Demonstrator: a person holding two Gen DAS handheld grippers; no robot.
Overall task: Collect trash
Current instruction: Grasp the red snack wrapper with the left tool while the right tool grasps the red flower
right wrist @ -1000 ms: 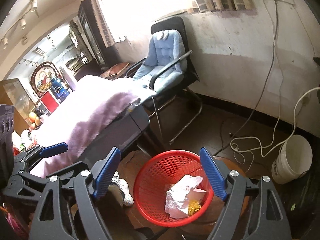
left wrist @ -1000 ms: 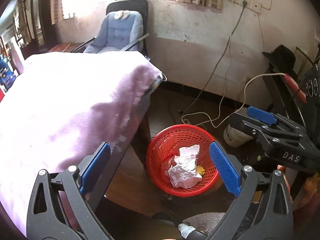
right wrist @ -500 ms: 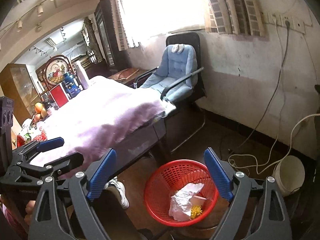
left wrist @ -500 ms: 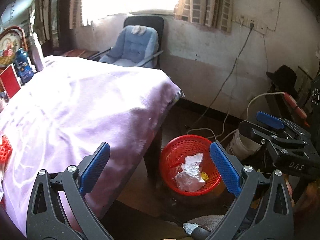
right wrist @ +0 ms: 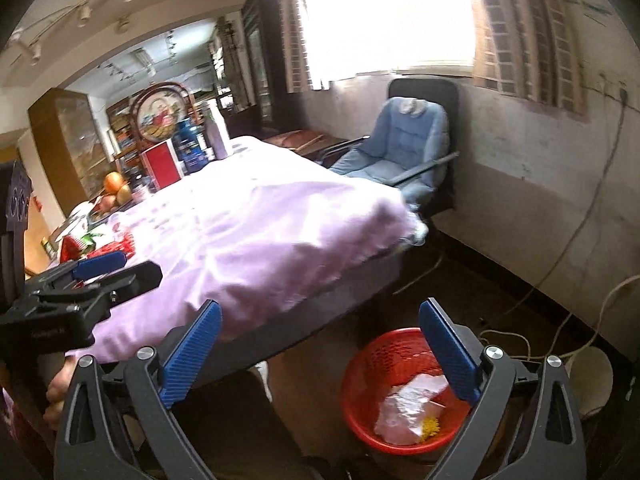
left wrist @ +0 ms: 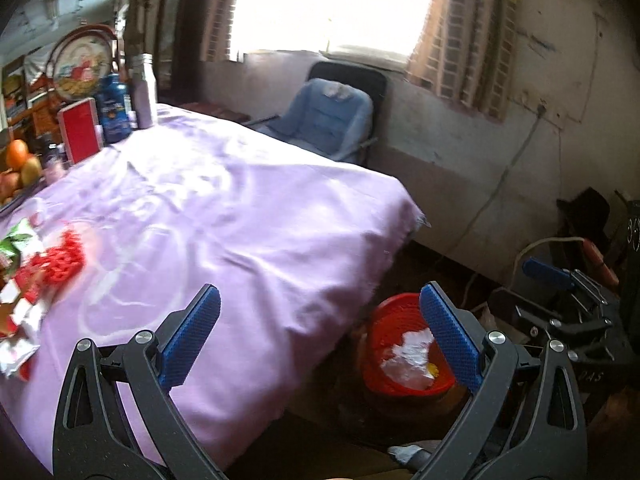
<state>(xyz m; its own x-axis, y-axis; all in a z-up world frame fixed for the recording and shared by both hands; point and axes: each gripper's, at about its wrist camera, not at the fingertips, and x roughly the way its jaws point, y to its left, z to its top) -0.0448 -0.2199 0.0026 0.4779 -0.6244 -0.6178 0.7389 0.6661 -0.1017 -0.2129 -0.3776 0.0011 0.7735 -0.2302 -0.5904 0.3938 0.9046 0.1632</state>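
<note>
The left gripper [left wrist: 318, 330] hangs over the near edge of the table [left wrist: 240, 216], its blue-padded jaws spread wide with nothing between them. The right gripper [right wrist: 320, 350] is likewise wide apart and empty; its jaws have just been opening, and no object sits between the pads. The task's remaining trash [left wrist: 36, 280] lies on the lilac tablecloth at the far left of the left wrist view: a loose scatter of red, white and green wrappers and scraps (blurred, so the single pieces cannot be told apart), well to the left of the left gripper's left finger and apart from it. In the right wrist view the same scatter [right wrist: 108, 244] shows beyond the left gripper's body, on the table's left part, well away from the right gripper. The red basket [right wrist: 384, 364] stands on the dark floor beside the table's corner, just behind the right gripper's right finger in that view, and below and right of the table in the left wrist view [left wrist: 390, 320]. Inside it lie crumpled white paper [right wrist: 404, 412] and a small yellow scrap [right wrist: 430, 426]. A blue padded chair [right wrist: 400, 148] stands against the wall under the bright window, beyond the table.
</note>
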